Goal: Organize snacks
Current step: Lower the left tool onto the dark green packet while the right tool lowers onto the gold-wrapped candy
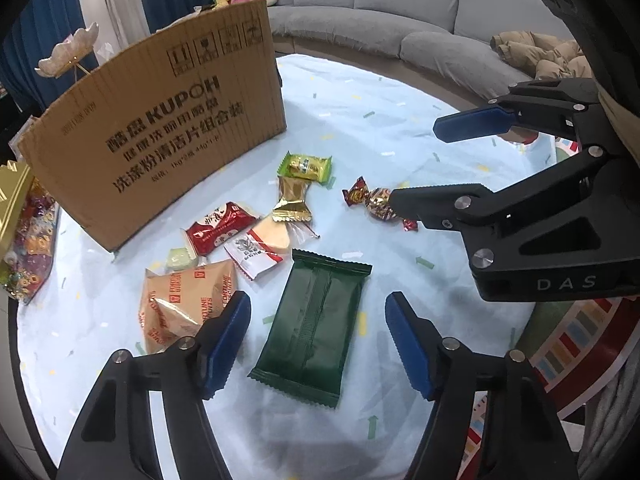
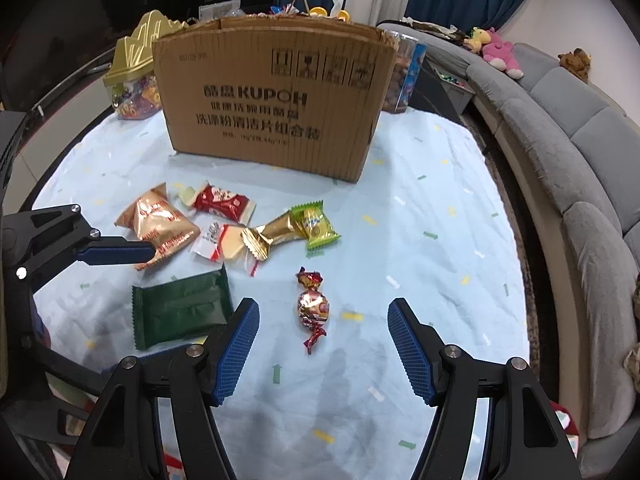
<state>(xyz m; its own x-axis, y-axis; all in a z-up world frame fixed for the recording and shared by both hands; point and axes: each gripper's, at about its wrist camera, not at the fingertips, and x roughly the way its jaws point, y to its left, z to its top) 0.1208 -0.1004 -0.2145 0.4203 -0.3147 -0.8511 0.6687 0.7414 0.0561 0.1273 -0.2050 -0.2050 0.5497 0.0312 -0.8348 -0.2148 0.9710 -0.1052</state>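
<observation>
Far left on the pale blue confetti-print tablecloth [image 2: 420, 240], a gold-lidded tub of bright sweets [image 2: 134, 80] stands just beside the big corrugated cardboard box [image 2: 276, 96], printed KUPOH in black, upright at the back. In front of it the snacks are scattered: a crinkly orange-tan pouch [image 2: 158, 222], puffed and glossy, with a red packet [image 2: 222, 200] just behind it and a small pale green piece peeking out at its corner, hard to identify. The left gripper [image 1: 318, 342] hangs spread wide and empty, its ribbed blue pads [image 1: 228, 340] flanking the dark green packet [image 1: 314, 326], a flat matte rectangle with saw-tooth ends and a centre seam, lying flat on the cloth. Next across, a white and red sachet [image 2: 208, 244] overlaps a cream wedge, touching the gold foil wrapper [image 2: 272, 234] with pinked edges, which in turn meets the lime green wrapper [image 2: 318, 226]. Then, well apart from that cluster, the twist-wrapped candy [image 2: 314, 308], a round shiny ball in gold and red foil with flared ends. The right gripper [image 2: 324, 346] is gaping wide over it, nothing held, candy between the pads. Far right, a grey upholstered sofa [image 2: 560, 140] curves around.
</observation>
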